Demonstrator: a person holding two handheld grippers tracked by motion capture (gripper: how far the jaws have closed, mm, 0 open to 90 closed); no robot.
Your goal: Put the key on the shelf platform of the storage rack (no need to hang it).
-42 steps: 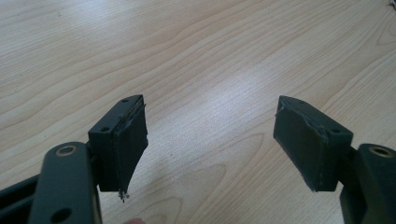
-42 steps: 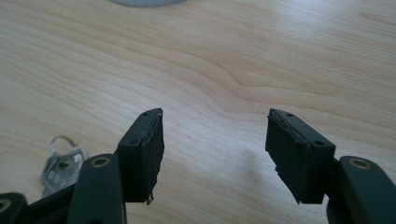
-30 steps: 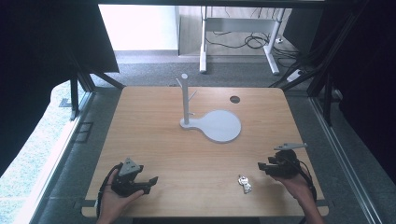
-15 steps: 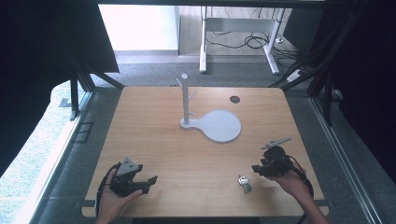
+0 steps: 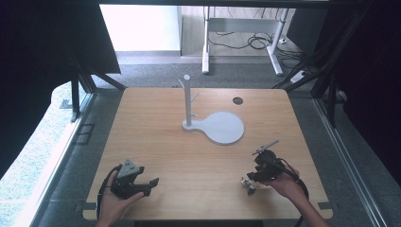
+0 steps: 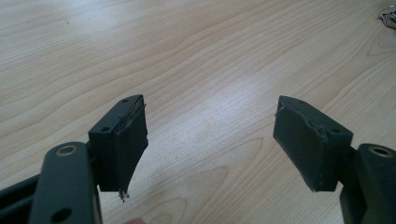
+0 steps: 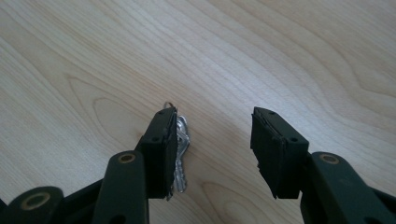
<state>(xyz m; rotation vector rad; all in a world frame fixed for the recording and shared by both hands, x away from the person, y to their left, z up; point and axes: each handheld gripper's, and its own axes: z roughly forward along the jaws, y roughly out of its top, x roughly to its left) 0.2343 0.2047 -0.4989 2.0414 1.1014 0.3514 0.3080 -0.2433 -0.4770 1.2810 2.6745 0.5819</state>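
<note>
Right hand-held gripper (image 7: 210, 151) stands low over the table (image 5: 156, 142) near its front right edge. Its jaws have just been closing and now stand partly apart. A bunch of keys (image 7: 181, 154) lies flat on the wood between them, against the inner face of the left jaw as that view shows it; the other jaw is clear of it, so no grip. Contact with the near jaw appears likely but is not certain. Left hand-held gripper (image 6: 210, 144) stands wide with nothing between its jaws, at the front left
</note>
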